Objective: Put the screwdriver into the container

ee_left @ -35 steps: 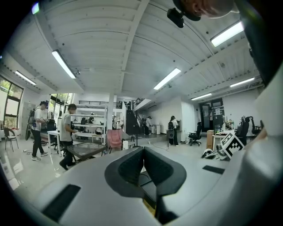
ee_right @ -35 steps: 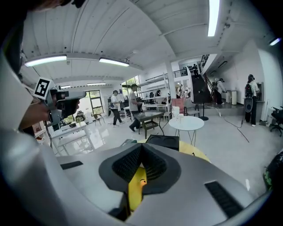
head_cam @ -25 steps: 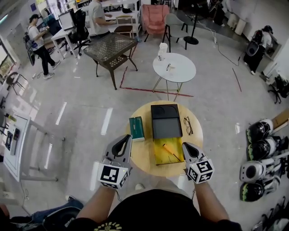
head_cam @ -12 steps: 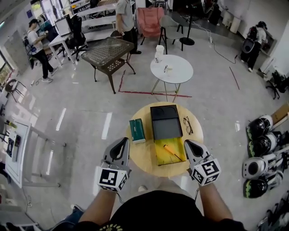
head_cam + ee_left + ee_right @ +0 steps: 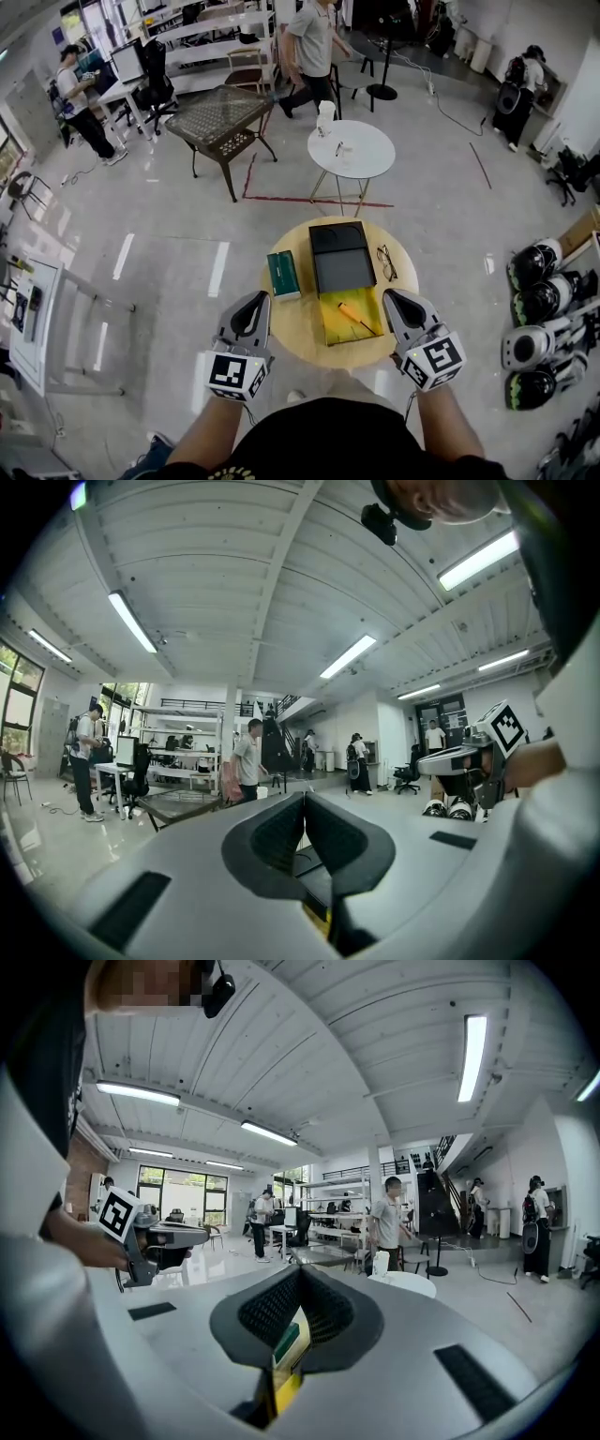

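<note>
The round wooden table (image 5: 291,330) carries everything. At its far side sits a black box (image 5: 342,258), and against the box's near edge lies a shallow yellow tray (image 5: 336,330). A green box (image 5: 283,274) lies to the left of these and a pair of glasses (image 5: 386,262) to the right.

The left gripper (image 5: 254,297) and the right gripper (image 5: 395,295) hover over the table's near edge on either side of the tray. Each has its jaws pressed together on nothing.

The screwdriver (image 5: 356,317) lies slantwise in the yellow tray, orange handle towards the black box. If the tray is the container meant, the job looks done; if the black box, it is not.

The tool is probably light, rigid and sturdy. Its thin shaft would likely slip, so the thicker handle is the place to pinch.
</note>
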The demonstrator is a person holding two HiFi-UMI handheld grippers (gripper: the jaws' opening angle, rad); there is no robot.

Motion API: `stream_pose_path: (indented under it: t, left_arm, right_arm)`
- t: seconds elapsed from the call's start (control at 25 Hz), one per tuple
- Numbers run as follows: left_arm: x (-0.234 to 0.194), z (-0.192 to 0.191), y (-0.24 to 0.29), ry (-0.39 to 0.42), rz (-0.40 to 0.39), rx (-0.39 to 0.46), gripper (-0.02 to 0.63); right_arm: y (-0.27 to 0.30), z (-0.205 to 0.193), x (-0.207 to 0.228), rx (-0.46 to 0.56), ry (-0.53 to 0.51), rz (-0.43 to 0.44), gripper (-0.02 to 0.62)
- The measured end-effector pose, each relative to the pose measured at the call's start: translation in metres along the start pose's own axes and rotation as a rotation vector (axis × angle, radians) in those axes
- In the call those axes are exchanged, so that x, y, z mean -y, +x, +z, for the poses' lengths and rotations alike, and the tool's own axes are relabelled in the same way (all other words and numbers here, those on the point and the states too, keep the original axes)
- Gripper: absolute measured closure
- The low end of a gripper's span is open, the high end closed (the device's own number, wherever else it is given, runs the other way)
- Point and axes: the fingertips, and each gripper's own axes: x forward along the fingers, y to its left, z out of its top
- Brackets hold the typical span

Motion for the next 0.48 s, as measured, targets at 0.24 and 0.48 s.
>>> stream_pose_path:
  t: [0.24,0.48]
  left_arm:
    - [-0.0022,-0.0015,-0.0056,0.006,0.003,-0.007,0.588]
    - [-0.0014,-0.0061,-0.0061,0.002,0.0,-0.015,0.588]
  right_arm:
    - [-0.0051,0.0025,-0.0045,0.005,-0.002,-0.008,0.583]
    - [-0.0044,0.0003,-0.0067,0.002,-0.002,0.008,0.581]
